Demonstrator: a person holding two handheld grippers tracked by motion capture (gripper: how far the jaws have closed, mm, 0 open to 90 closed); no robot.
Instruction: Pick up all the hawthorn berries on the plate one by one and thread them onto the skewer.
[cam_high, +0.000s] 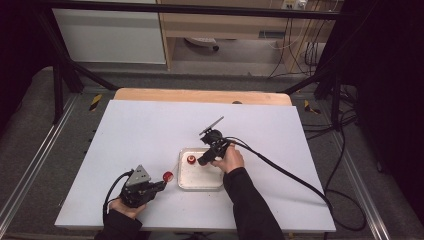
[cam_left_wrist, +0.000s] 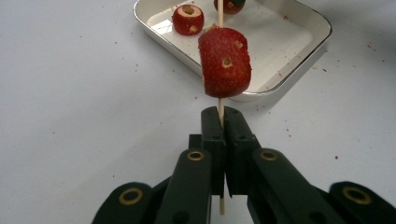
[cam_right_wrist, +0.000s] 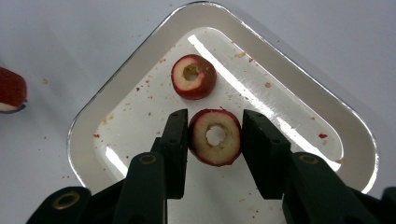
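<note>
Right gripper view, tongs (cam_right_wrist: 215, 135) around fruit ring (cam_right_wrist: 215, 136), mid-tray (cam_right_wrist: 116, 100)

fruit pcs: 3, w/ 2 in tray (cam_right_wrist: 193, 77), 1 on stick (cam_left_wrist: 225, 61)
sticks: 1 (cam_left_wrist: 221, 112)
trays: 1 (cam_right_wrist: 299, 65)
grippers: 2, L (cam_left_wrist: 223, 122), R (cam_right_wrist: 215, 135)

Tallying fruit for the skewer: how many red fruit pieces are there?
3. One piece is threaded on the skewer in the left gripper; one lies in the tray; one sits between the right gripper jaws.
</note>
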